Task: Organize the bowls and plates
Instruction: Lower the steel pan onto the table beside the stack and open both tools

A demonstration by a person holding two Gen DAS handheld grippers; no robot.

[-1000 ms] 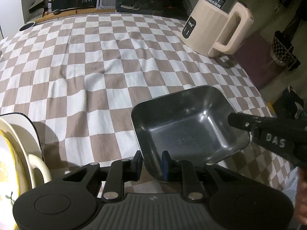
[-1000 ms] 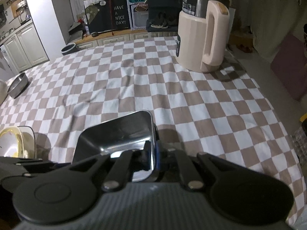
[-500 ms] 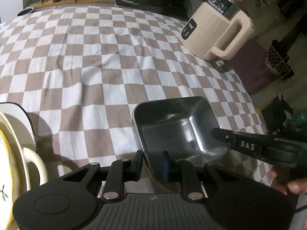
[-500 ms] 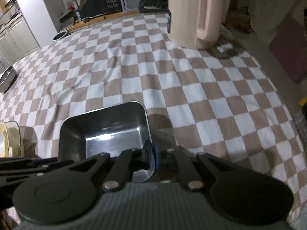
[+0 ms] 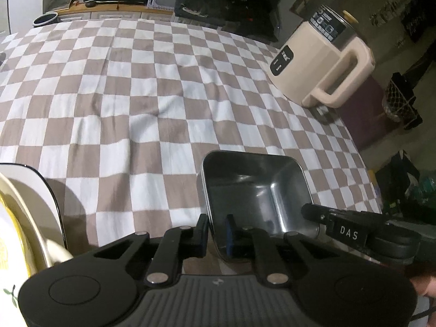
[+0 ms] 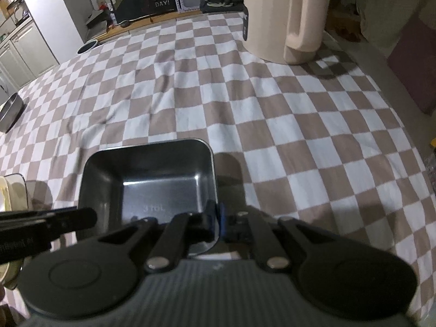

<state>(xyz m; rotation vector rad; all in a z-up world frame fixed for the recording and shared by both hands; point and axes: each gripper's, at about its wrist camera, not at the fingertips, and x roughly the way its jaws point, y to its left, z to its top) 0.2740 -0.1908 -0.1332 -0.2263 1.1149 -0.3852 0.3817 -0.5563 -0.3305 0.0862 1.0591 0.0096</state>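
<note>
A square steel tray (image 5: 259,190) sits low over the checked cloth, level; I cannot tell whether it rests on it. My left gripper (image 5: 216,231) straddles its near-left wall. Its jaws are closing, with a sliver of space still showing between the blue inner pad (image 5: 230,234) and the wall. My right gripper (image 6: 215,218) is shut on the tray's (image 6: 152,179) near-right wall. Each gripper shows in the other's view: the right gripper (image 5: 313,212) at the tray's right rim, the left gripper (image 6: 81,218) at its left side.
Stacked cream plates and a dish (image 5: 16,218) stand at the near left, close to the tray. A beige electric kettle (image 5: 321,62) stands far right by the table edge. A round steel bowl (image 6: 9,111) sits far left, a dark bowl (image 6: 87,46) at the far corner.
The tray, tilted and raised a second ago, has come down and levelled with both grippers at it. The left jaws have narrowed around its wall.
</note>
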